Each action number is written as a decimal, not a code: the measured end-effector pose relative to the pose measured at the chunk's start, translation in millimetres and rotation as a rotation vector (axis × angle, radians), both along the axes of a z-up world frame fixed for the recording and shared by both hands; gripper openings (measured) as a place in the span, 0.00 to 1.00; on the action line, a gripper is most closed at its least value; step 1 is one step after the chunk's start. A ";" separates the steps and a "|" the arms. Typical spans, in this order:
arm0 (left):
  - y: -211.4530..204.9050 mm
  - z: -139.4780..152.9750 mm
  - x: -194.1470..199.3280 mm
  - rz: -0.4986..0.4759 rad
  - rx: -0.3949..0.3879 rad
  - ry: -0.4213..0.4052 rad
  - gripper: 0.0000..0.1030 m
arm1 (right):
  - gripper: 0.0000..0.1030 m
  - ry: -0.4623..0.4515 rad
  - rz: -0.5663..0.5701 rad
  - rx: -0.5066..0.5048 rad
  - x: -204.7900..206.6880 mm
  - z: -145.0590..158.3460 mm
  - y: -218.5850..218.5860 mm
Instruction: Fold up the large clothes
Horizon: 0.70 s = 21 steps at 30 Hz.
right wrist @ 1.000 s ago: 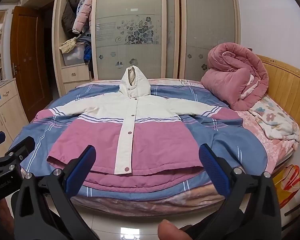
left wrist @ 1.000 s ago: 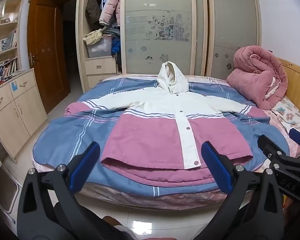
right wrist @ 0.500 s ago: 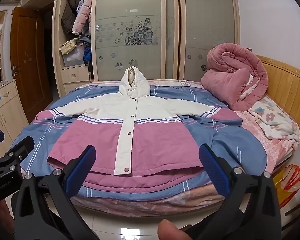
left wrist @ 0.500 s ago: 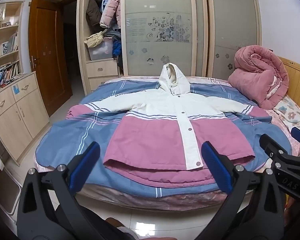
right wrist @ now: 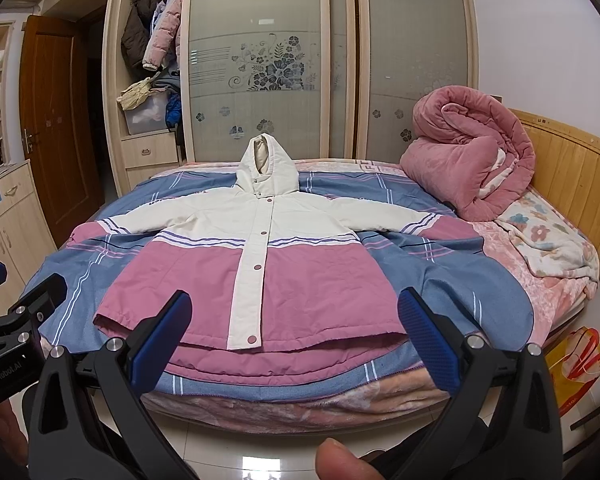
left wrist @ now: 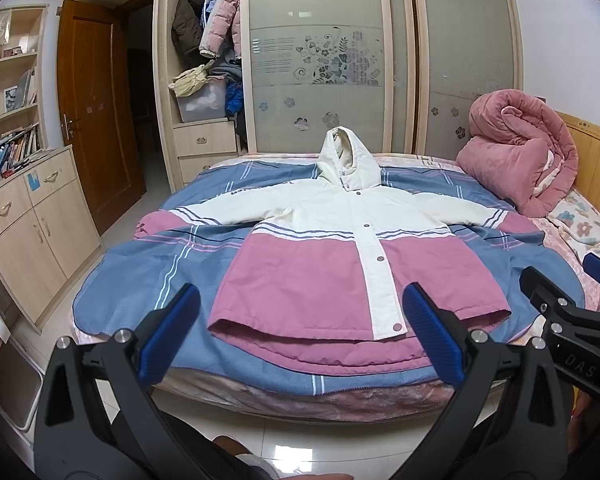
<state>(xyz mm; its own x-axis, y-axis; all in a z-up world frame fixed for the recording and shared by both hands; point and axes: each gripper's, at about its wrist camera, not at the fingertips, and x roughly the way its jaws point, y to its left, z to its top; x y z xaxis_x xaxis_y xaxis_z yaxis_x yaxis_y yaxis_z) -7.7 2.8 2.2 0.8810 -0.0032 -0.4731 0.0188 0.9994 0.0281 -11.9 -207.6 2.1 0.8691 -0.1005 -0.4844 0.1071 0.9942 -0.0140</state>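
The jacket [left wrist: 340,256] is lying flat, front up, on the bed [left wrist: 380,400], snapped shut down the white placket, hood [left wrist: 346,156] pointing twd the wardrobe [left wrist: 316,60] and sleeves spreading out to both sides. Its pink hem is sitting just back from the near bed edge, w/ a strip of blue striped blanket [left wrist: 148,272] showing in front of it and wider blue margins running along each side. The left sleeve cuff is reaching close to the blanket's left edge; the right cuff is ending near the pink rolled quilt [left wrist: 520,156], which is taking up the headboard corner.

The left claw [left wrist: 300,336] is hovering over the tiled floor [left wrist: 292,440] short of the bed, blue pads spread wide apart, gripping nothing. The right claw [right wrist: 296,336] is doing the same, jaws wide and clear of the fabric. Each is showing at the frame edge of the other's view, so they're sitting side by side, apart from each other.

Room to move: open floor is running betw. the bed's left side and the cabinet [left wrist: 28,224]; on the right the wooden headboard [right wrist: 572,184] is closing things in.

Hard to make out: the hem's back layer is poking out under the front one, and the claw fingers are covering parts of the hem corners. Claw bodies are getting cut off at the bottom of both views, and a fingertip [right wrist: 340,460] is just peeking in at the lower edge.
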 end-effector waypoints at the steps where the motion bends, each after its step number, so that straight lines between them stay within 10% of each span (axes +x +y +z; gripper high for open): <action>1: 0.8 -0.2 -0.3 -0.001 -0.001 0.000 0.98 | 0.99 -0.001 0.001 -0.003 -1.2 0.7 0.6; 21: -3.5 -1.8 -0.1 -0.005 0.007 0.003 0.98 | 0.99 -0.003 -0.002 -0.001 -2.7 2.7 -1.7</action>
<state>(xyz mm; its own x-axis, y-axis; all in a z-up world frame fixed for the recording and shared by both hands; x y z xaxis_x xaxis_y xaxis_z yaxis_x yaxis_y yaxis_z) -7.9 -0.7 0.4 0.8793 -0.0045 -0.4762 0.0240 0.9991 0.0347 -14.6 -209.3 4.7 0.8705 -0.1024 -0.4815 0.1088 0.9940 -0.0148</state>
